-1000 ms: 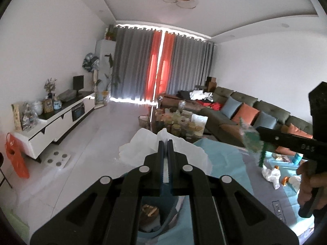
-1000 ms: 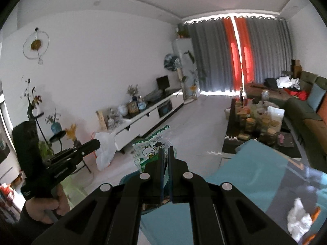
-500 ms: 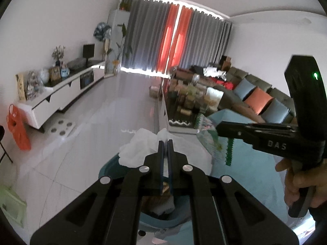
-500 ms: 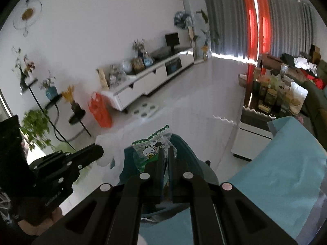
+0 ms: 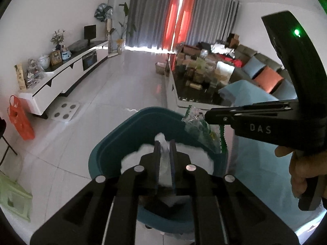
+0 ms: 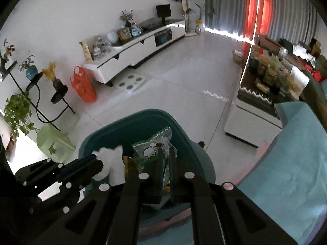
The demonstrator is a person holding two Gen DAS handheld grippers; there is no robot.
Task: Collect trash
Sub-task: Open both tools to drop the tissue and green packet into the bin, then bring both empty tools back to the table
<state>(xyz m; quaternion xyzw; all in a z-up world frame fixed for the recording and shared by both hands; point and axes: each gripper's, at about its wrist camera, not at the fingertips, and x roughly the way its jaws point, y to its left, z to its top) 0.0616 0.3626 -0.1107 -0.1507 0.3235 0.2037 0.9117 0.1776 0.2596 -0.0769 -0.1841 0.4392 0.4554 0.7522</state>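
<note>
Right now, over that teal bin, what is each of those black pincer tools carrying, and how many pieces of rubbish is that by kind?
White crumpled tissue, pinched in the left gripper: 1
Green printed snack wrapper, pinched in the right gripper: 1
Teal bin under both: 1
Total: 2 pieces of rubbish in the grippers, 1 bin.
</note>
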